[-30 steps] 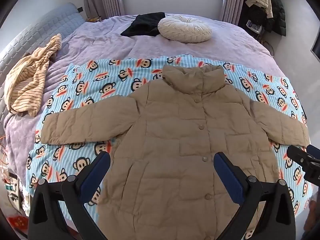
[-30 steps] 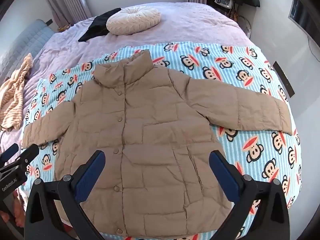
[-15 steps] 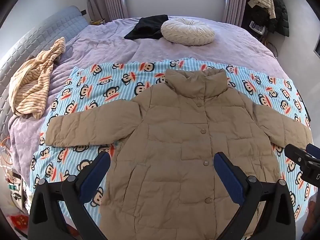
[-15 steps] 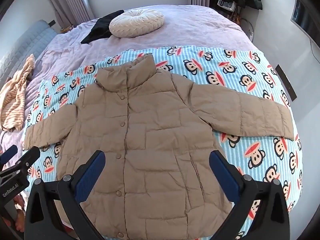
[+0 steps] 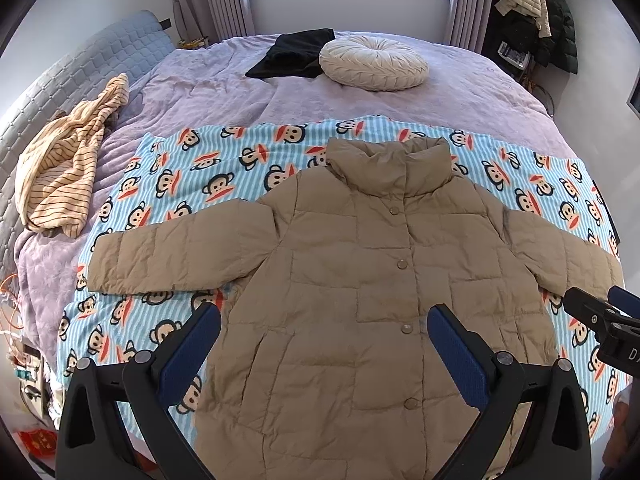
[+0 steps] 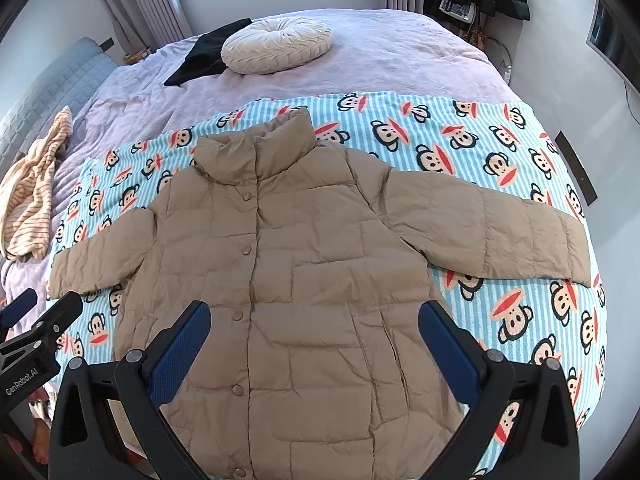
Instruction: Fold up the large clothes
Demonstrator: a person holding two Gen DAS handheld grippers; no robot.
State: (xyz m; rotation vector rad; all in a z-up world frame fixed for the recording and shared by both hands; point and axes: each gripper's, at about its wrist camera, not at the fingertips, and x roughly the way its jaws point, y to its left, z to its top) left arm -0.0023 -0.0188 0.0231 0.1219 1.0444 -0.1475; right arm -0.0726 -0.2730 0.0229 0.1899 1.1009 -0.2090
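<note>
A tan quilted puffer jacket (image 5: 360, 280) lies flat, front up and buttoned, on a blue monkey-print blanket (image 5: 200, 168); both sleeves spread out sideways. It also shows in the right wrist view (image 6: 304, 264). My left gripper (image 5: 324, 344) is open and empty, held above the jacket's lower half. My right gripper (image 6: 316, 340) is open and empty, also above the lower half. Each gripper shows at the edge of the other's view: the right one (image 5: 604, 320), the left one (image 6: 36, 332).
The blanket (image 6: 500, 152) covers the near part of a lilac bed (image 5: 440, 92). A round cream cushion (image 5: 374, 63) and a black garment (image 5: 296, 54) lie at the far side. A striped yellow garment (image 5: 68, 164) lies at the left. Coats (image 5: 536, 12) hang at the back right.
Both grippers have pulled back and risen a little, so the jacket sits lower and smaller in both views. The jacket has not moved and both grippers stay open.
</note>
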